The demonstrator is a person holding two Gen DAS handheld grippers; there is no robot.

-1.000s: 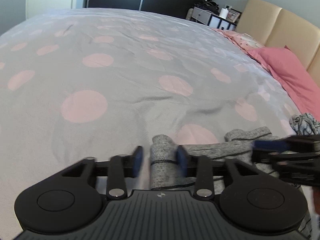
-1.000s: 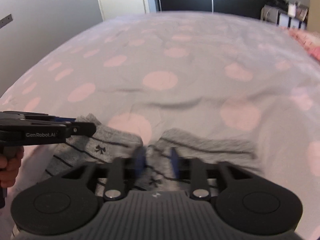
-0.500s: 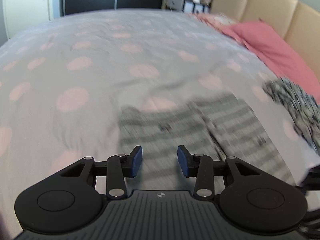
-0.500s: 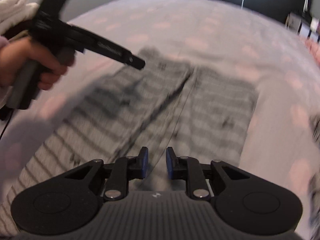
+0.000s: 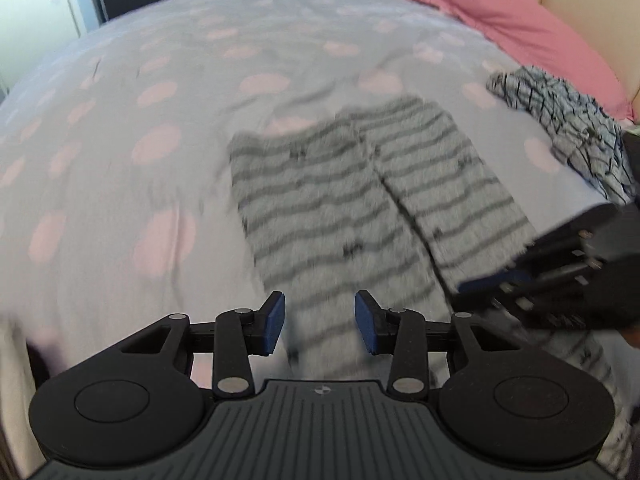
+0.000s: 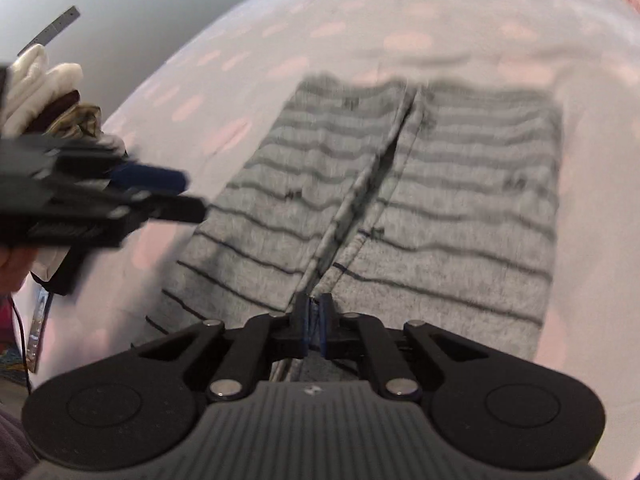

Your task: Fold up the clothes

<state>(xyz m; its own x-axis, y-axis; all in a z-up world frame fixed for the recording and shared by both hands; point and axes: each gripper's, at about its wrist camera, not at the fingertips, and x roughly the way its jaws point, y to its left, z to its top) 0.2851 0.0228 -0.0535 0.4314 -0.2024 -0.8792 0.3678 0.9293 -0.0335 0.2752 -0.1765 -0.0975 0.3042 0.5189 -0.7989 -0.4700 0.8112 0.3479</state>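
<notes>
Right wrist: striped trousers [image 6: 420, 200] show no legible writing.

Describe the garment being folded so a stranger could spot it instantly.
On the grey bedspread with pink dots, look near its middle, below the pink pillow. The striped grey trousers lie flat there, legs side by side. The crumpled black-and-white checked cloth beside them lacks their thin dark horizontal stripes.
</notes>
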